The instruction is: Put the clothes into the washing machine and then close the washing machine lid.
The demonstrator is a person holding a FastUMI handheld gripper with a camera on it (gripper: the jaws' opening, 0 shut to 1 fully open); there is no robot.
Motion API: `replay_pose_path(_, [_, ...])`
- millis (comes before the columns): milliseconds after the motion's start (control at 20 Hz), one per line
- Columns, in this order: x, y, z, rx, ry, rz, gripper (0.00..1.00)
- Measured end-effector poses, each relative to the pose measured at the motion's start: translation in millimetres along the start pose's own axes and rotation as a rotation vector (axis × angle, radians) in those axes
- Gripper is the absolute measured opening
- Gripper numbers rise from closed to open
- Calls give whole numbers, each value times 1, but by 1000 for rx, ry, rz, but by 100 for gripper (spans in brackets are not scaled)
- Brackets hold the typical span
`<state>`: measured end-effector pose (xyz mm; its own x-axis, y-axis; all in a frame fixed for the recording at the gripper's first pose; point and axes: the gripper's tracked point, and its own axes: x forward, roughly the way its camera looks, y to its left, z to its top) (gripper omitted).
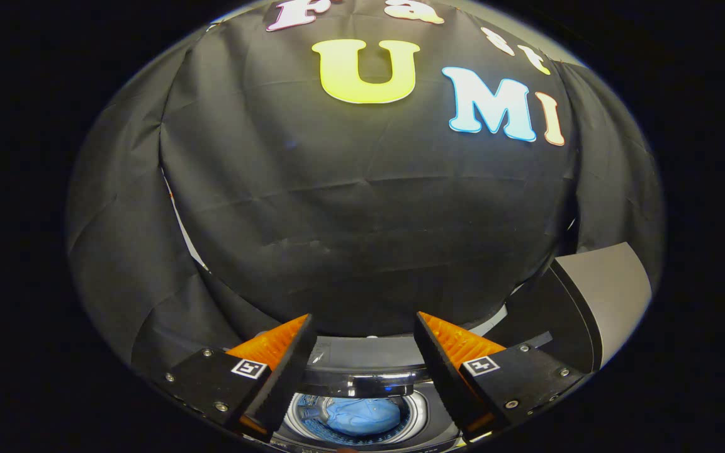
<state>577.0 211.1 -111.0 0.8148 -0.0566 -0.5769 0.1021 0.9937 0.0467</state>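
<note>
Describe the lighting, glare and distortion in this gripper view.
Gripper view: strong fisheye bending curves the booth wall; the light is dim and even; bright glare streaks the washing machine rim; the blue garment in the drum is lit and fairly sharp; the open gripper holds nothing; the raised lid looks matte.

We see the washing machine (362,374) below us, with its round drum (357,416) open to the top. A blue cloth (362,416) lies bunched inside the drum, at 6 o'clock from the machine's back rim. The lid (601,296) stands up at 3 o'clock. Our tongs (362,340) hang wide apart above the drum, holding nothing.
</note>
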Motion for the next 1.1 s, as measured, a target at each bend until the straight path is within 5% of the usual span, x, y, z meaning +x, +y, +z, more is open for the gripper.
replay_pose_path(400, [-33, 0, -40, -3, -32, 7, 97])
replay_pose_path(850, [-86, 0, -172, -56, 88, 8, 96])
replay_pose_path(1100, [-114, -2, -207, -103, 85, 0, 96])
